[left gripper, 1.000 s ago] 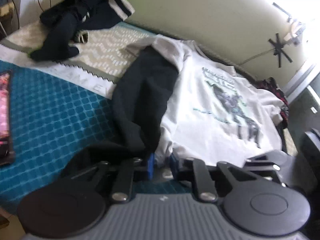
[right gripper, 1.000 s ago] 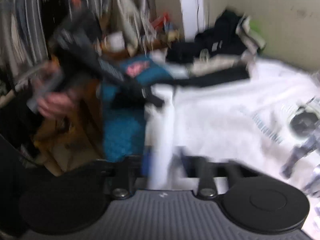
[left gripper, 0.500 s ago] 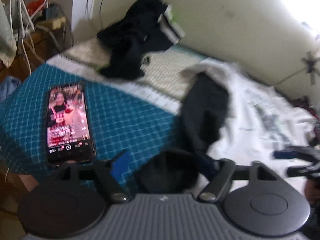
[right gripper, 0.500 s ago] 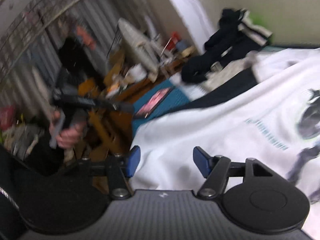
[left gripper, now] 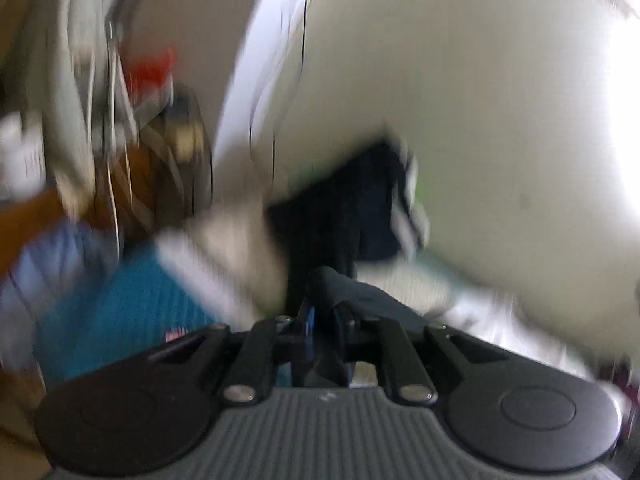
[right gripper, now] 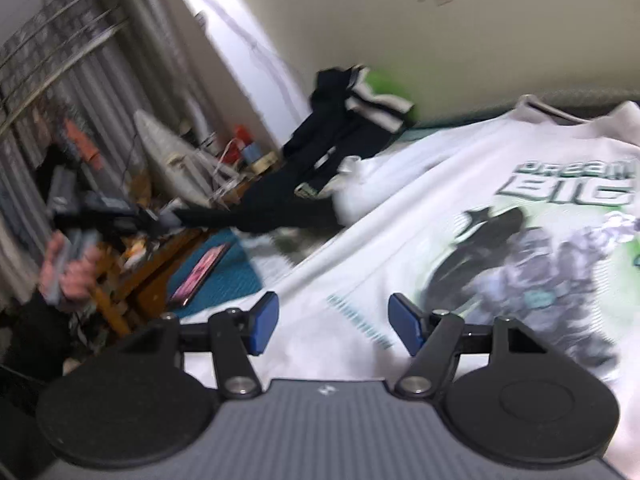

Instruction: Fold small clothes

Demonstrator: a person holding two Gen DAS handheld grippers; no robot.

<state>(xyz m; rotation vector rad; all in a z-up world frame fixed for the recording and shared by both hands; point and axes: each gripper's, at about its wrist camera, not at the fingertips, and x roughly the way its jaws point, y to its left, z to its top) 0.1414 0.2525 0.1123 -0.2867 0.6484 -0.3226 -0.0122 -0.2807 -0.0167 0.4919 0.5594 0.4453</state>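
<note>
Over the bed: left gripper (left gripper: 322,326) clamped on dark garment (left gripper: 352,294).
Right gripper (right gripper: 333,326) agape, empty, above white printed T-shirt (right gripper: 460,216).

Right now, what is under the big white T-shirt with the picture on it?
The white T-shirt lies spread on the bed. At its left edge a blue patterned cover peeks out, with a phone lying on it. Whatever lies under the shirt's middle is covered, so I cannot tell.

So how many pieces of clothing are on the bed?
3: a white T-shirt spread in front, a dark garment pinched in the left gripper, and a dark striped heap by the wall, perhaps several pieces.
</note>
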